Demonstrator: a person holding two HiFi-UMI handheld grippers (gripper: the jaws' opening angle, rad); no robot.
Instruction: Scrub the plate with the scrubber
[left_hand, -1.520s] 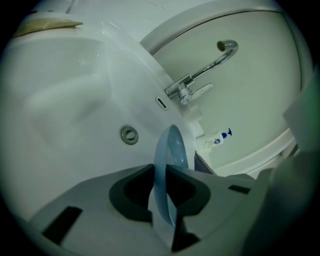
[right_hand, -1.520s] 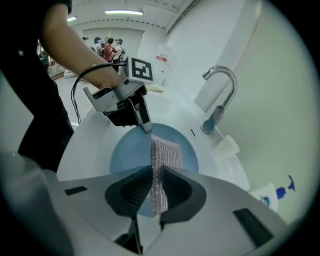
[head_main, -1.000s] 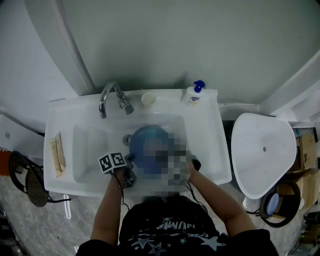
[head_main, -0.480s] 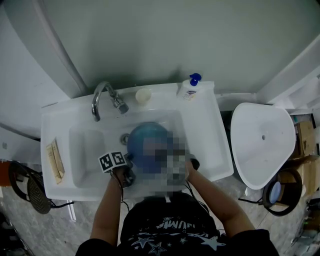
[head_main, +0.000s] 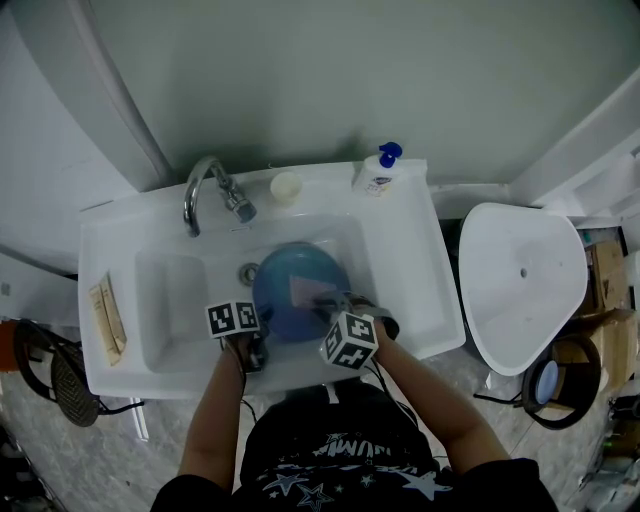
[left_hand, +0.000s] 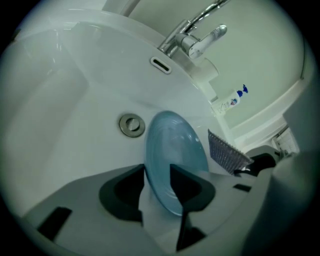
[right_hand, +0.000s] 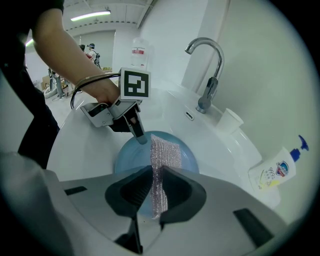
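While the plate (head_main: 275, 295) sits in the sink (head_main: 110, 250), just right of the drain (left_hand: 131, 125), both grippers come at it from the near side. Left gripper (left_hand: 157, 174) reaches the plate's near-left rim; its fingers have just been opening and stand released, with the rim between them but not pinched. Right gripper (right_hand: 156, 176) has its fingers clenched on the scrubber (right_hand: 162, 152), a silvery mesh pad held on edge over the plate's face, near its middle; whether it touches the plate I cannot tell. Along the sink's far edge the tap (head_main: 205, 190) rises at the left, a small cup (head_main: 286, 187) stands just right of it, and a soap bottle (head_main: 378, 175) with a blue pump stands farther right
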